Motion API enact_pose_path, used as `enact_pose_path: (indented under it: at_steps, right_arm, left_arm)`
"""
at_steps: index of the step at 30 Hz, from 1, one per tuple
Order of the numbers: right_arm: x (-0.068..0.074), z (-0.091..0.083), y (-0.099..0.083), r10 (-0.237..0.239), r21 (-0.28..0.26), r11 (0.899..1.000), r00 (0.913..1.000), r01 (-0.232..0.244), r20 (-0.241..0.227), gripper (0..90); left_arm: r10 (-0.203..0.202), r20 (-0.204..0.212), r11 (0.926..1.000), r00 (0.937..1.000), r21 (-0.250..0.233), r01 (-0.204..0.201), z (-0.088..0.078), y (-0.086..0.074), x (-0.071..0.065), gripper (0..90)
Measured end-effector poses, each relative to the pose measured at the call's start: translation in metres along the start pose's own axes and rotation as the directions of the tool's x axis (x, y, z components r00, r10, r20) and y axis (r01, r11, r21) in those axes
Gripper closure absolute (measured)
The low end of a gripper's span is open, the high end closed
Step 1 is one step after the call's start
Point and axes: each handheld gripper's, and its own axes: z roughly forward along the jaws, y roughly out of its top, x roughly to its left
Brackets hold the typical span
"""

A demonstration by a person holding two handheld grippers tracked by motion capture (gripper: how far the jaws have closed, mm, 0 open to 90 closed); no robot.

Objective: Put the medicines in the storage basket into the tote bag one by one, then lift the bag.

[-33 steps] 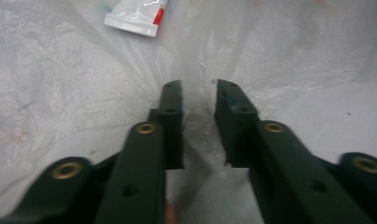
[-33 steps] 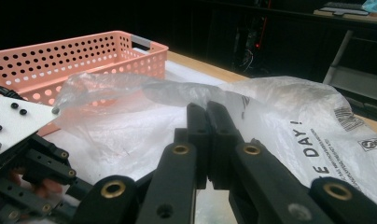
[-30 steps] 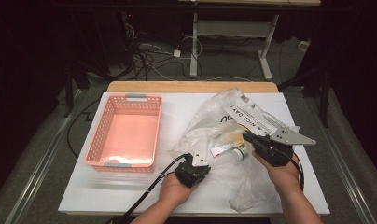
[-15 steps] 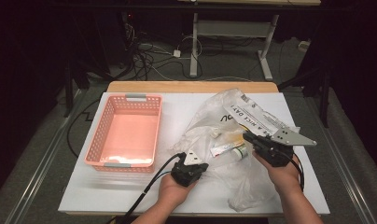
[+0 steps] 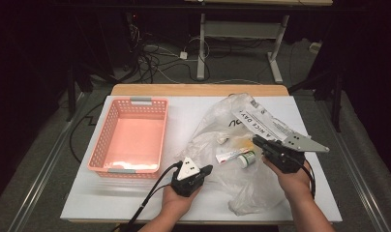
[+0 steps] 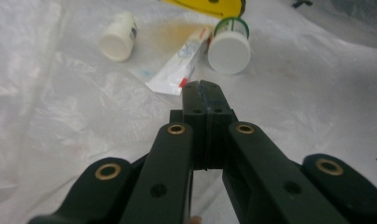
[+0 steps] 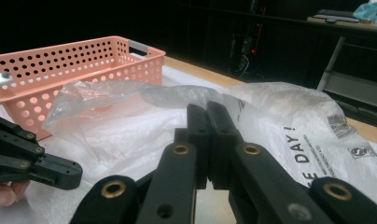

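Lying on white table (image 5: 193,108) | plastic bag (image 5: 218,140) | dark room

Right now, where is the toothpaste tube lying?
In the high view the toothpaste tube lies inside the clear plastic bag, right of the pink basket, beside a green-rimmed white-capped jar; the left gripper points toward it.

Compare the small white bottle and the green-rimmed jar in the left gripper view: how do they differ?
The small white bottle is slim, while the green-rimmed jar is wider and squat. The bottle is white with a dark label patch; the jar has a green band behind its white cap. The bottle lies apart to the left of the toothpaste tube; the jar sits right beside the tube's far end. Both lie inside the clear plastic bag, caps toward the camera.
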Motion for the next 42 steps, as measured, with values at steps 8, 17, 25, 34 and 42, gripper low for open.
enact_pose_path:
  at_steps: [8,17,25,34,42]
  right_arm:
    - [0.000,-0.001,0.001,0.000,-0.018,1.000,0.9999,0.000,0.011,90.0]
    - [0.000,0.001,0.001,-0.005,-0.030,1.000,0.9996,0.006,0.029,90.0]
    - [0.004,-0.001,0.005,-0.004,-0.066,0.998,0.9997,0.005,0.026,90.0]
    - [0.005,0.004,0.010,0.009,-0.089,0.996,0.9995,-0.007,0.029,90.0]
    - [0.002,0.013,0.020,0.022,-0.110,0.994,0.9982,-0.016,0.056,90.0]
  left_arm:
    - [-0.014,-0.034,0.9966,0.9993,-0.082,0.011,-0.007,0.005,0.005,88.5]
    - [0.022,-0.092,0.9732,0.9956,-0.226,-0.042,-0.016,0.026,0.006,88.5]
    - [0.058,-0.126,0.9378,0.9903,-0.333,-0.097,-0.026,0.053,0.007,88.5]
    - [0.099,-0.131,0.9116,0.9865,-0.385,-0.143,-0.028,0.077,0.008,88.5]
    - [0.142,-0.157,0.8996,0.9774,-0.392,-0.193,-0.029,0.096,0.009,88.5]
